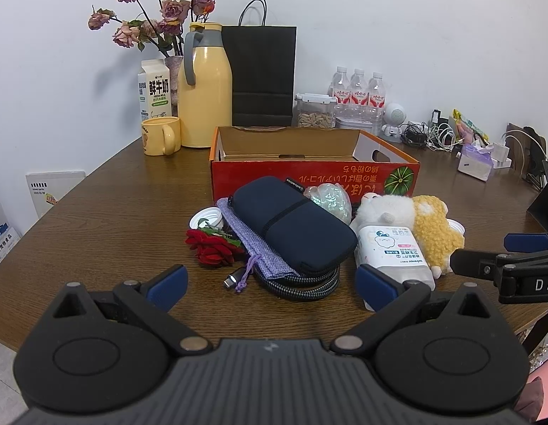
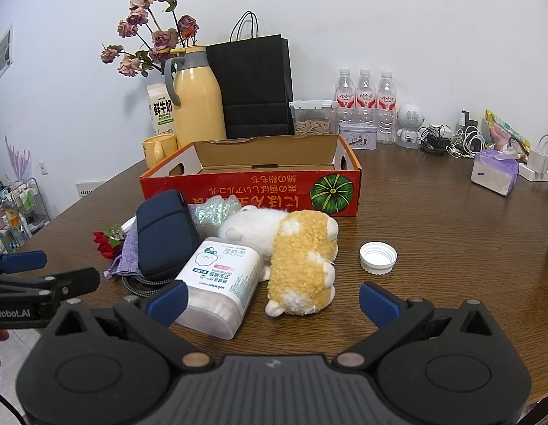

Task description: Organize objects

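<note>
Two tools: left tool (image 1: 270,285) and right tool (image 2: 272,299), both spread wide, nothing between the pads, both low over the near edge of the tabletop (image 2: 433,212).
Box: red carton (image 2: 251,186), open and apparently empty, mid-tabletop, behind the pile.
Pile: just in front of the carton, items touching.
Navy pouch (image 1: 293,221): soft, padded, light by my guess; lies on a lilac drawstring bag (image 1: 254,248); pinch across the narrow width.
Cotton-swab tub (image 2: 221,283): stiff, smooth plastic, likely slippery; grip the flat sides.
Plush toy (image 2: 302,262): squashy, forgiving; take mid-body.
White cap (image 2: 377,258): apart from the pile, small, rigid; take by the rim.
Red rose (image 1: 212,248): fragile; lift by the stem.
</note>
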